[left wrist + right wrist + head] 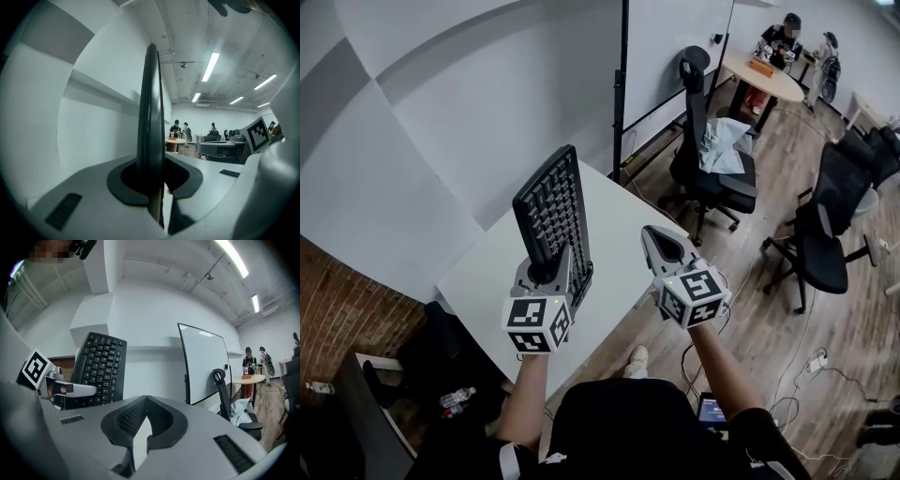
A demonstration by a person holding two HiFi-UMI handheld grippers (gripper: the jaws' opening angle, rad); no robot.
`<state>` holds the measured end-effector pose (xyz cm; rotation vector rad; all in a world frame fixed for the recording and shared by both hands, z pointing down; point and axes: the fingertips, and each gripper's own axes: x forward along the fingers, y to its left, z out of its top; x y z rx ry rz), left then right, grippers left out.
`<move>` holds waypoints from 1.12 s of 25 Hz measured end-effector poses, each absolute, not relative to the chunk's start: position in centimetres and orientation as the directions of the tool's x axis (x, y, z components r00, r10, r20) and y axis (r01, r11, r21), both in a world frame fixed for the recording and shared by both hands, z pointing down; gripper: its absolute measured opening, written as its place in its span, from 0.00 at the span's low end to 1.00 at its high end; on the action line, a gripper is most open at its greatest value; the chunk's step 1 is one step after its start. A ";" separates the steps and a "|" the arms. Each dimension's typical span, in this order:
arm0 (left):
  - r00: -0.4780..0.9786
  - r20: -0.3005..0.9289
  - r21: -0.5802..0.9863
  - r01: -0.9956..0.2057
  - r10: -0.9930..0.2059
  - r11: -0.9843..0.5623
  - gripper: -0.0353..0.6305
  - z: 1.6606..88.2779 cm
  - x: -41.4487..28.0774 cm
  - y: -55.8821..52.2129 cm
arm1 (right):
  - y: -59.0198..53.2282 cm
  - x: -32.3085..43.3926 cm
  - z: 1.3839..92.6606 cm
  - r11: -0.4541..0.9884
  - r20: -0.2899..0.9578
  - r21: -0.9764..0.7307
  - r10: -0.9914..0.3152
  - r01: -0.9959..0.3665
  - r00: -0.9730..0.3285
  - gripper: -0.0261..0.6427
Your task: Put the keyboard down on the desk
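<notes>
Black plastic keyboard (551,211) stood on end, long axis vertical, btm edge clamped in left gripper (550,273) above white desk (623,220), w/ right gripper (663,247) closed & empty nearby.

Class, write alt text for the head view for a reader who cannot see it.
The left gripper clamps a black keyboard, held on edge above a white desk. The right gripper, shut and empty, hangs beside it. Black office chairs stand to the right.
</notes>
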<state>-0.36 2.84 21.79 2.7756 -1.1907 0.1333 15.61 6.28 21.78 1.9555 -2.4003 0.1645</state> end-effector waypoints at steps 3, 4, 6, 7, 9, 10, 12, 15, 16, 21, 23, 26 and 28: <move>0.676 0.125 0.082 -0.736 -0.726 -0.672 0.18 21.8 1.3 1.8 | 5.0 17.2 21.8 0.219 0.102 -0.050 -0.970 -0.975 -0.223 0.10; 0.672 0.123 0.084 -0.740 -0.730 -0.667 0.18 21.7 1.8 1.5 | 4.6 17.6 21.8 0.227 0.101 -0.048 -0.968 -0.973 -0.230 0.10; 0.662 0.119 0.085 -0.749 -0.740 -0.657 0.18 21.7 2.8 1.0 | 3.9 18.6 21.8 0.241 0.100 -0.047 -0.964 -0.969 -0.245 0.10; 0.658 0.118 0.085 -0.753 -0.744 -0.653 0.18 21.7 3.3 0.7 | 3.5 19.1 21.9 0.247 0.099 -0.048 -0.963 -0.968 -0.251 0.10; 0.649 0.118 0.083 -0.760 -0.751 -0.644 0.18 21.7 4.4 0.3 | 2.9 20.1 22.0 0.258 0.099 -0.052 -0.960 -0.965 -0.262 0.10; 0.645 0.119 0.082 -0.764 -0.755 -0.640 0.18 21.7 4.8 0.1 | 2.6 20.6 22.0 0.264 0.099 -0.054 -0.958 -0.963 -0.268 0.10; 0.635 0.122 0.080 -0.772 -0.763 -0.631 0.18 21.7 5.7 -0.3 | 2.1 21.4 22.2 0.277 0.101 -0.058 -0.954 -0.959 -0.282 0.10; 0.619 0.125 0.080 -0.786 -0.776 -0.614 0.18 22.0 6.4 -0.7 | 1.3 22.1 22.7 0.296 0.104 -0.065 -0.948 -0.953 -0.302 0.10; 0.614 0.127 0.080 -0.789 -0.779 -0.609 0.18 22.1 6.5 -0.8 | 1.1 22.2 22.9 0.303 0.106 -0.066 -0.945 -0.951 -0.309 0.10; 0.589 0.134 0.081 -0.808 -0.797 -0.583 0.18 22.9 7.2 -1.3 | 0.4 22.9 23.8 0.332 0.115 -0.071 -0.934 -0.941 -0.338 0.10; 0.575 0.139 0.081 -0.818 -0.806 -0.569 0.18 23.2 7.3 -1.5 | 0.3 23.1 24.2 0.344 0.122 -0.073 -0.928 -0.936 -0.351 0.10; 0.558 0.151 0.089 -0.830 -0.816 -0.551 0.18 23.6 7.0 -1.7 | -0.1 22.9 24.5 0.365 0.130 -0.073 -0.919 -0.928 -0.371 0.10; 0.552 0.155 0.096 -0.834 -0.819 -0.544 0.18 23.7 6.7 -1.7 | -0.6 22.7 24.6 0.375 0.130 -0.076 -0.915 -0.924 -0.382 0.10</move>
